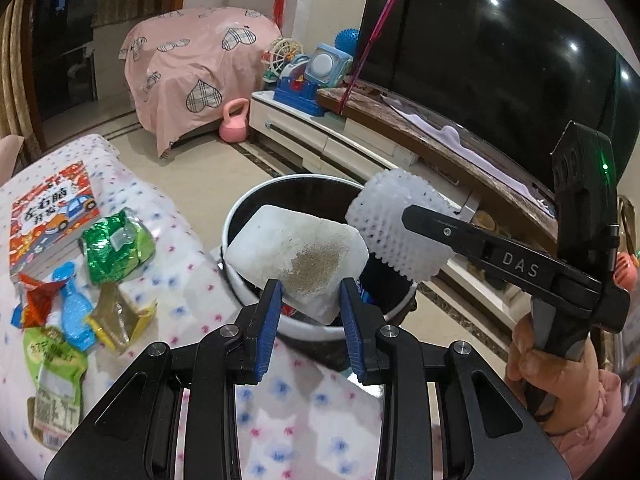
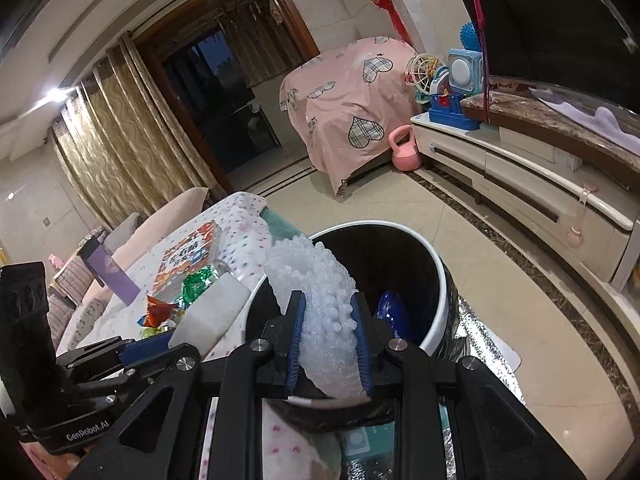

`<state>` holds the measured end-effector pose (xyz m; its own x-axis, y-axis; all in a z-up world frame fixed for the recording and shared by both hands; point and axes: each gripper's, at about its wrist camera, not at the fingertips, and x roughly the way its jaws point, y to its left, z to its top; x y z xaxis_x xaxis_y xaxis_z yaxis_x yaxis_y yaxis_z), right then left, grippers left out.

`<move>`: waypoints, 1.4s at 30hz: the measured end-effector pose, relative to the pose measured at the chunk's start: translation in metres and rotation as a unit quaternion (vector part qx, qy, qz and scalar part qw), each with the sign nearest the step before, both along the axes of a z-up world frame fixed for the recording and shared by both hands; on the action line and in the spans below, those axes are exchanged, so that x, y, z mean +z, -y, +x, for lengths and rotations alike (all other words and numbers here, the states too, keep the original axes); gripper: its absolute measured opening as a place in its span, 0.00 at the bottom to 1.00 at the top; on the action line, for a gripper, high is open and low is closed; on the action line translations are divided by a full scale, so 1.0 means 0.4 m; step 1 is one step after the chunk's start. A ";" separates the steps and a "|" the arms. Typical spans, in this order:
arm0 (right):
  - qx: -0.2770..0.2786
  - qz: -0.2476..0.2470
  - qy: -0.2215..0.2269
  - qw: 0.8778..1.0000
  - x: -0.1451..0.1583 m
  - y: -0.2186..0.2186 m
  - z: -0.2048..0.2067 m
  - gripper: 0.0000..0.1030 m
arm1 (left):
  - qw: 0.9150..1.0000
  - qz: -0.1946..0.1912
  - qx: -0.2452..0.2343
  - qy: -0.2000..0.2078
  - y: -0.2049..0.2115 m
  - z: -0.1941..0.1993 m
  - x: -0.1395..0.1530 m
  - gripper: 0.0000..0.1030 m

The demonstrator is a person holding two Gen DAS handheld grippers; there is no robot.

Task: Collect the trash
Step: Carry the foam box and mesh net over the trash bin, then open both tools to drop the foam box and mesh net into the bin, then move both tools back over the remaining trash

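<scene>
Blue pads of your left gripper were pinched on the near edge of a white foam block, which you held out over the rim of the bin. That block looked light and stiff, with a brown stain on its top face; foam of that kind crumbles under a hard squeeze, so your hold on the edge looked enough, and it would likely drop flat once let go.

Your right gripper was closed on a white foam net, a knobbly sleeve that bulged out above and below the pads. It seemed very light, soft and springy, so you could crush it without harm; gripping it across the middle, as you did, kept it from slipping. It too hung above the bin's mouth.

That bin stood on the floor beside the covered table, round with a white rim and a dark inside. You could see something blue lying down in it; what else it held was too dark to tell.

On the table, well apart from the bin, lay more wrappers: a green packet, a red one, a blue piece, next to a book.
</scene>
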<state>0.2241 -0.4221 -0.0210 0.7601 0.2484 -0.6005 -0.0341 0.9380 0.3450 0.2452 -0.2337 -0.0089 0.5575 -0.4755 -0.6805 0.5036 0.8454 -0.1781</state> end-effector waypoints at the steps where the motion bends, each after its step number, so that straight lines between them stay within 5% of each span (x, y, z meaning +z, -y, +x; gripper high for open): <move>1: -0.001 -0.002 -0.003 1.000 -0.002 0.003 0.011 0.23 | 1.000 0.000 0.000 -0.001 0.006 0.006 -0.002 0.28; 14: -0.001 -0.001 -0.041 0.999 -0.051 0.034 0.096 0.28 | 0.999 0.024 -0.017 -0.013 0.060 0.054 -0.042 0.34; 17: -0.004 0.006 -0.044 0.999 -0.056 0.043 0.102 0.43 | 0.999 0.023 -0.015 -0.023 0.057 0.062 -0.046 0.54; 23: -0.009 0.020 -0.039 0.999 -0.053 0.053 0.096 0.66 | 1.000 0.000 -0.004 -0.024 0.018 0.042 -0.038 0.59; 35: -0.011 0.029 -0.013 0.999 -0.032 -0.002 0.009 0.92 | 0.996 -0.025 0.071 -0.039 -0.168 -0.049 -0.056 0.65; 42: 0.004 0.031 -0.003 1.000 -0.034 -0.090 -0.071 0.93 | 0.990 -0.047 0.118 -0.056 -0.309 -0.115 -0.080 0.66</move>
